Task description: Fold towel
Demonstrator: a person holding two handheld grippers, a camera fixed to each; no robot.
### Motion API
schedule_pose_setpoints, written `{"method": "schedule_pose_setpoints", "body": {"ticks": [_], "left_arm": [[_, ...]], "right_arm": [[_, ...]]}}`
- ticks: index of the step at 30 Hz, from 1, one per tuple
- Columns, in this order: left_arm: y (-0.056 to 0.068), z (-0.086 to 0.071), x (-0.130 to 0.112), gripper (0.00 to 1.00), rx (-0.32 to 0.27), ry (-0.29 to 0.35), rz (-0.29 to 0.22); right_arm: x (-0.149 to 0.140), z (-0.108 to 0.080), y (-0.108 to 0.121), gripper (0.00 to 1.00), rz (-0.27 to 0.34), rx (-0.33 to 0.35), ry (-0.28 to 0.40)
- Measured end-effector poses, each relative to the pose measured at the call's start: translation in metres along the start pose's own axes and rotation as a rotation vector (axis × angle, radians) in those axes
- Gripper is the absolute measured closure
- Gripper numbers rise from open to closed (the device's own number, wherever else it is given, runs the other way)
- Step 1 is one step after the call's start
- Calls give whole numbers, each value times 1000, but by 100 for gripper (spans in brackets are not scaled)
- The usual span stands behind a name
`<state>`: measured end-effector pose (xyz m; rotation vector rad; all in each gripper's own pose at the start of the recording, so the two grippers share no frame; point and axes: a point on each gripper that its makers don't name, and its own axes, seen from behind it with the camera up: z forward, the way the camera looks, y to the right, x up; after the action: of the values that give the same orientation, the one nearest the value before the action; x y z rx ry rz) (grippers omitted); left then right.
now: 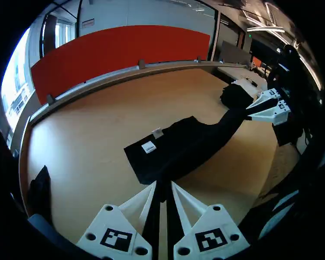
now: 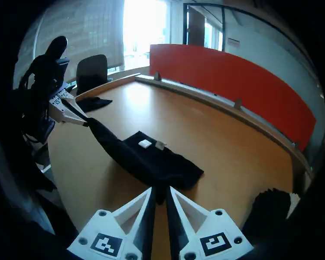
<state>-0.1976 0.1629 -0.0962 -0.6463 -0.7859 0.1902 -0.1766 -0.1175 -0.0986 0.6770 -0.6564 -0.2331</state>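
A black towel (image 1: 184, 143) (image 2: 149, 160) lies partly spread on the wooden table (image 1: 97, 125) (image 2: 214, 130), with two white tags (image 1: 148, 147) (image 2: 144, 143) on its upper side. My left gripper (image 1: 162, 193) is shut on one near edge of it. Across the table my right gripper (image 1: 266, 109) pinches the other end, and the cloth stretches up to it off the table. In the right gripper view my right gripper (image 2: 161, 193) is shut on the towel edge. There the left gripper (image 2: 71, 113) holds a raised strip of cloth at the far left.
Other black cloths lie on the table (image 1: 236, 95) (image 1: 40, 190) (image 2: 93, 103) (image 2: 271, 208). A red partition (image 1: 119, 52) (image 2: 240, 82) runs along the far table edge. An office chair (image 2: 92, 71) stands by the window. A person in dark clothing (image 2: 37, 95) holds the grippers.
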Motion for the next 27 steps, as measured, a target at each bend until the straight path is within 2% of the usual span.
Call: {"method": "schedule_pose_setpoints", "body": {"ticks": [12, 21, 27], "left_arm": [[5, -8, 2, 92, -13, -4, 3], [4, -3, 0, 92, -10, -14, -2], [3, 8, -8, 92, -19, -45, -10]], "right_arm": [[4, -6, 0, 85, 6, 8, 1], [2, -3, 0, 85, 1, 10, -8], [-5, 5, 2, 85, 7, 18, -34]]}}
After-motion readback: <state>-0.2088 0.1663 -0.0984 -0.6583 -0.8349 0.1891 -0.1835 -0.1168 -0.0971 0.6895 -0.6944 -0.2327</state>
